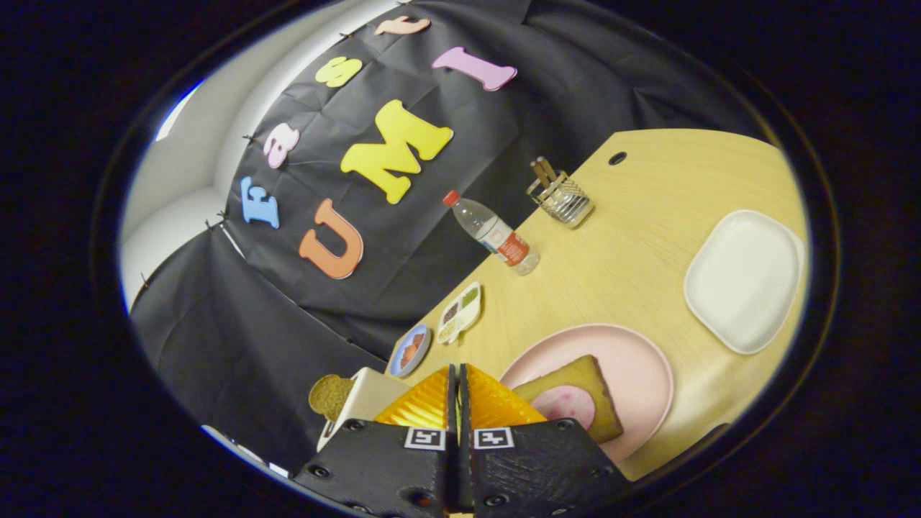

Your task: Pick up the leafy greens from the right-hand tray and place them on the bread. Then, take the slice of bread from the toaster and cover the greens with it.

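We see the gripper [458, 374] with its fingers closed together, a thin green sliver in the seam between them that we cannot identify. Just beyond the fingers a pink plate [640, 367] near the desk [647, 180] edge carries bread [575, 378] topped with a pink slice [568, 404]. A toaster [363, 399] holding a bread slice [329, 394] sits off the desk's corner; the white tray [745, 277] lies farther along.

Evenly lit and sharp, with strong fisheye bending toward the edges.
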The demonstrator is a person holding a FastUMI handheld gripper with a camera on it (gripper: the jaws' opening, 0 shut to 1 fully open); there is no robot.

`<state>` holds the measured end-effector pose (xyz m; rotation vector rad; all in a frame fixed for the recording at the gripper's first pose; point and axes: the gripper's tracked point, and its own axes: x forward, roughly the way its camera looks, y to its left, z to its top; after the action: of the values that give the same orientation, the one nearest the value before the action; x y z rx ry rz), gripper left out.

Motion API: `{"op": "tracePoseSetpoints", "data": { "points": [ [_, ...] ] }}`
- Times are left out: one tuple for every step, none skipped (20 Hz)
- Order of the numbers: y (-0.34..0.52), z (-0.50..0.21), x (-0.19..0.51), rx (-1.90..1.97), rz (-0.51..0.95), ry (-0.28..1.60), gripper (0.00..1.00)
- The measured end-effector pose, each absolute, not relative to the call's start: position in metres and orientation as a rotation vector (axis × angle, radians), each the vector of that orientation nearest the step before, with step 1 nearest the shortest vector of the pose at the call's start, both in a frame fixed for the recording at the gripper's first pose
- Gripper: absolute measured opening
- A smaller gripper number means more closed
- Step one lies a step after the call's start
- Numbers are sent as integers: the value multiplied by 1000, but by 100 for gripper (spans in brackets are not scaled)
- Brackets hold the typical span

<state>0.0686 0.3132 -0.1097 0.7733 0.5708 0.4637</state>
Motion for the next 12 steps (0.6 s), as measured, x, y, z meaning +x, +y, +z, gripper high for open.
{"op": "tracePoseSetpoints", "data": {
  "points": [
    [306, -114, 72, 756, 439, 561, 0],
    [301, -116, 73, 750, 423, 558, 0],
    [295, -121, 75, 741, 405, 558, 0],
    [289, -125, 77, 732, 387, 561, 0],
    [284, -131, 79, 720, 365, 570, 0],
    [279, -139, 81, 712, 346, 582, 0],
    [276, -145, 81, 706, 333, 595, 0],
    [274, -153, 82, 699, 321, 609, 0],
    [271, -158, 82, 696, 314, 623, 0],
    [269, -163, 82, 693, 304, 633, 0],
    [265, -169, 82, 683, 290, 647, 0],
    [262, -170, 81, 674, 284, 650, 4]
  ]
}}
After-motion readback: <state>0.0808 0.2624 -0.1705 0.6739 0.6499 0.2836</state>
